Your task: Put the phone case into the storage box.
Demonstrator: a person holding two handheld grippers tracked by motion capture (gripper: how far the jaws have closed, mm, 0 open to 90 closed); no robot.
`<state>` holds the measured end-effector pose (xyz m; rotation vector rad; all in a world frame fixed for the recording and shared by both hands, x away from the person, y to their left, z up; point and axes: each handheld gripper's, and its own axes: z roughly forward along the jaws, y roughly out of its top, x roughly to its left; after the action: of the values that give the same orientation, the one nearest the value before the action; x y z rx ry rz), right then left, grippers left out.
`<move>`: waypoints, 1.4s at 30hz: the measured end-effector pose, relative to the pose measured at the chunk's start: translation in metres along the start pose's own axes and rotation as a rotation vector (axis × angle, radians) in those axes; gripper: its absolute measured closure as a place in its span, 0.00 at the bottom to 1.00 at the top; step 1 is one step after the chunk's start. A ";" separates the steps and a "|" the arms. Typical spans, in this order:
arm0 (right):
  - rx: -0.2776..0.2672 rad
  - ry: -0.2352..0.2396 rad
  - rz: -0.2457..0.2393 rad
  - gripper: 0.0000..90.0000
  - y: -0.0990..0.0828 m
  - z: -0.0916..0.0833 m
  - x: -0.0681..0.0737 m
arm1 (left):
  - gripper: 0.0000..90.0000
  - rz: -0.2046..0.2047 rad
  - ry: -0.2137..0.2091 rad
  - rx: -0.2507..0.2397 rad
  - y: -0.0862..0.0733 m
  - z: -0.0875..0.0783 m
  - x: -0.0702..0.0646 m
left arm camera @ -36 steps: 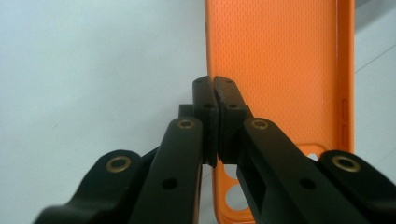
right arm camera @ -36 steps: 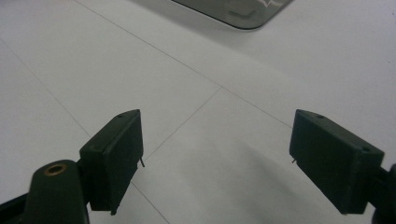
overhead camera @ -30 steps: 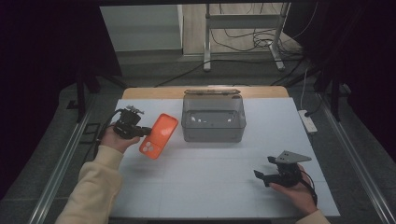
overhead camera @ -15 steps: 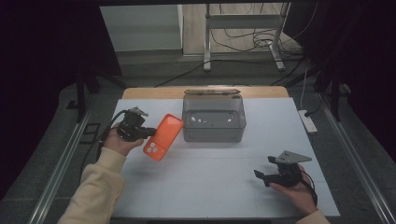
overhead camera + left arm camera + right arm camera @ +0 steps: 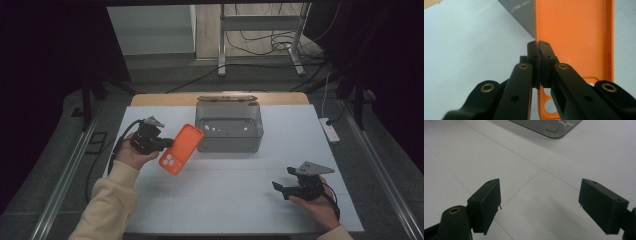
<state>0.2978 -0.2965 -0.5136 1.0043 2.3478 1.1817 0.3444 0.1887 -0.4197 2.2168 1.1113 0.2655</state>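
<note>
An orange phone case [image 5: 180, 148] hangs tilted above the white table, just left of a grey translucent box [image 5: 229, 127]. My left gripper [image 5: 167, 144] is shut on the case's left edge; in the left gripper view the black fingertips [image 5: 533, 53] pinch the case [image 5: 574, 37] with its inner side and camera cutout facing the camera. At the table's front right, my right gripper [image 5: 279, 188] rests low in a hand, open and holding nothing. In the right gripper view its gripper [image 5: 539, 202] stands wide apart over bare table, with the box's corner [image 5: 549, 126] far ahead.
The white table top [image 5: 225, 200] ends in a wooden strip behind the box. A white power strip [image 5: 330, 130] lies at the right edge. Metal rails run along both sides of the table. A stand and cables sit on the floor beyond.
My left gripper has carried the orange case a little to the right and closer to the grey box. The right gripper has stayed where it was.
</note>
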 end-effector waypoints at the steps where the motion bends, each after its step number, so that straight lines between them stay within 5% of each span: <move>1: 0.000 0.000 -0.001 0.20 0.000 0.000 0.000 | 0.98 0.002 -0.002 -0.005 0.000 0.000 -0.001; 14: 0.000 -0.003 0.000 0.20 0.000 0.000 0.000 | 0.98 0.041 -0.025 -0.050 0.000 -0.003 -0.013; 42: 0.003 -0.003 -0.001 0.20 0.000 0.000 0.000 | 0.98 0.119 -0.051 -0.062 0.003 0.007 -0.037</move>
<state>0.2979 -0.2967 -0.5138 1.0048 2.3481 1.1750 0.3263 0.1560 -0.4198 2.2254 0.9331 0.2882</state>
